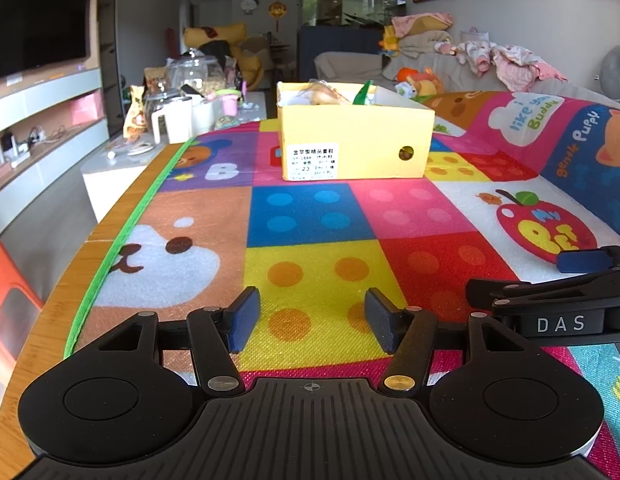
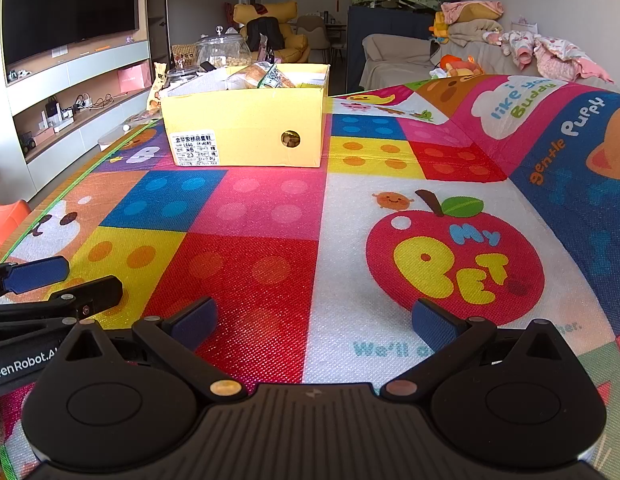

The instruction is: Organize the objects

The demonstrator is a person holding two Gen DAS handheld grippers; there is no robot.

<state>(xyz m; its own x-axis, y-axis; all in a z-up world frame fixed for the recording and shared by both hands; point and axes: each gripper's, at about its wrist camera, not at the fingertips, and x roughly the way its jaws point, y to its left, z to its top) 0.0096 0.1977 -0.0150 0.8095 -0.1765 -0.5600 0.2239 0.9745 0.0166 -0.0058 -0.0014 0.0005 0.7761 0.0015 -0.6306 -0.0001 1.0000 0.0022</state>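
L gripper (image 1: 311,320): jaws wide, nothing btwn pads, low over the play mat (image 1: 310,216) on yellow/red squares.
R gripper (image 2: 313,324): jaws wide too, empty, over the red/white seam of mat, just beside the L one; they sit side by side.
Box (image 1: 353,140): yellow cardboard shoebox, open top, on far part of mat, white label + round hole on near face. Already holds snack packets (image 2: 266,76); exact items hard to tell, too small.
Loose objs: none visible on mat btwn jaws and box, so either task is near done or the rest lies out of view.
Key relation: box is straight ahead, well apart from both grippers. From L wrist it sits dead ahead/slightly right; from R wrist ahead-left. Long axis runs away from cams, short labelled end faces us. L looks a bit better lined up.
Clutter: jars, mugs (image 1: 178,120) on side table beyond mat's left edge.
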